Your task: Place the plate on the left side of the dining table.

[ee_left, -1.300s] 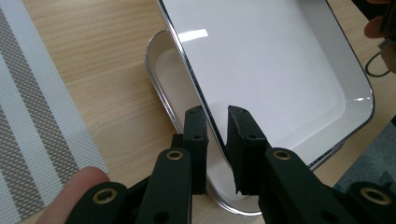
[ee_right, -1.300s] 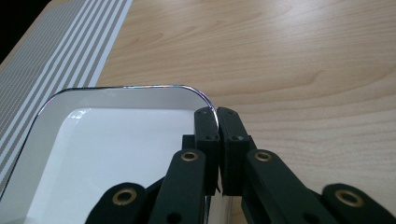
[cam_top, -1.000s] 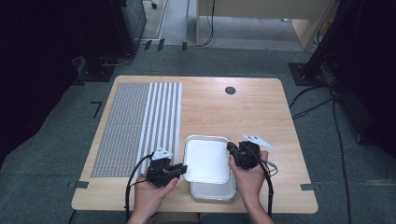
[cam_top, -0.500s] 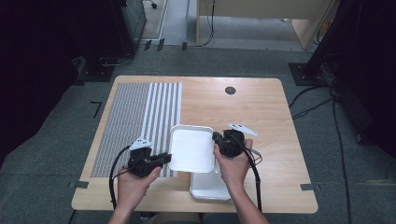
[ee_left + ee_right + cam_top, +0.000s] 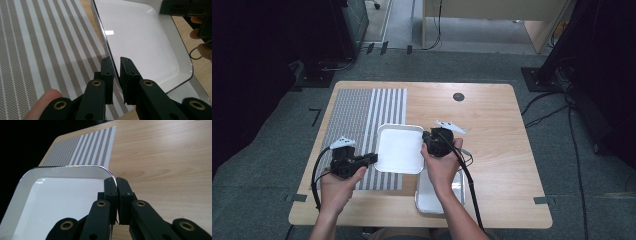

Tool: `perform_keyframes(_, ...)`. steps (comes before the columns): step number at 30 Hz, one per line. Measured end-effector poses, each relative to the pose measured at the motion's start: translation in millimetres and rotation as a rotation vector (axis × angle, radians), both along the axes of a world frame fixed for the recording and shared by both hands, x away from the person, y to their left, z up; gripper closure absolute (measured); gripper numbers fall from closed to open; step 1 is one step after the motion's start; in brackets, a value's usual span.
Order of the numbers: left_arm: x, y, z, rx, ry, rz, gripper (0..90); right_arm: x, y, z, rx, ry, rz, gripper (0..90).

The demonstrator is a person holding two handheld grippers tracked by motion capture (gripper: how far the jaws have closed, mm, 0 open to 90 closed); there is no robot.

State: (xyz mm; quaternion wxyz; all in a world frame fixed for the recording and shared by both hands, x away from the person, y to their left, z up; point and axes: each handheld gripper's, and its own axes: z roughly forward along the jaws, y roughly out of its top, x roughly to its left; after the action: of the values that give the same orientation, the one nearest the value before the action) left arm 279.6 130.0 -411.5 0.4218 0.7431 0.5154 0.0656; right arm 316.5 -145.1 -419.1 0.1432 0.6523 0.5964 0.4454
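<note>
Surface [image 5: 492,115] is a wooden top with a striped mat [image 5: 362,120] on its left half. Over the mat's right edge and the bare wood beside it – white tray [image 5: 399,148], held up off the surface between both grippers. A second tray [image 5: 439,192] sits below it near the front edge, partly under the right forearm; looks like the rest of a stack.

Right gripper [image 5: 116,181] is clamped on the lifted tray's right rim near the far corner, jaws nearly together with the thin edge between them. Left gripper [image 5: 117,62] sits on the opposite rim, jaws astride the edge with a narrow gap, so it's grasping the tray too, though less tightly by the look of it.

Step in hand, as I read it: carry the tray left and set it on the mat. To do it well – keep both hands at equal height so the tray stays level, move them together so the rim doesn't twist out of the looser left grip, lower flat, and let go only once the base rests fully on the mat.
</note>
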Motion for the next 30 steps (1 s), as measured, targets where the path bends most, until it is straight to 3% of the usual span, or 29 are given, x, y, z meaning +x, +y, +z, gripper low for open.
perform_keyframes(6, 9.0, 15.9, 4.3, -0.018, -0.001, 0.018, 82.8, 9.7, 15.2, 5.7, 0.007, -0.007, 0.002, 89.2)
perform_keyframes(13, 22.9, 31.8, 2.9, -0.01, 0.01, 0.038, 83.1, 27.4, 36.1, 7.9, -0.004, -0.002, 0.013, 89.2)
perform_keyframes(21, 29.4, 46.8, -2.9, -0.046, 0.035, 0.072, 82.0, 42.9, 51.2, 18.5, 0.001, -0.019, 0.036, 89.5)
perform_keyframes(24, 32.8, 55.7, -4.4, -0.088, 0.041, 0.095, 83.3, 49.1, 58.2, 15.0, 0.004, -0.006, 0.05, 89.9)
perform_keyframes(30, 37.2, 67.0, -8.2, -0.088, 0.054, 0.129, 84.2, 58.5, 68.1, 5.1, 0.031, 0.023, 0.07, 90.0)
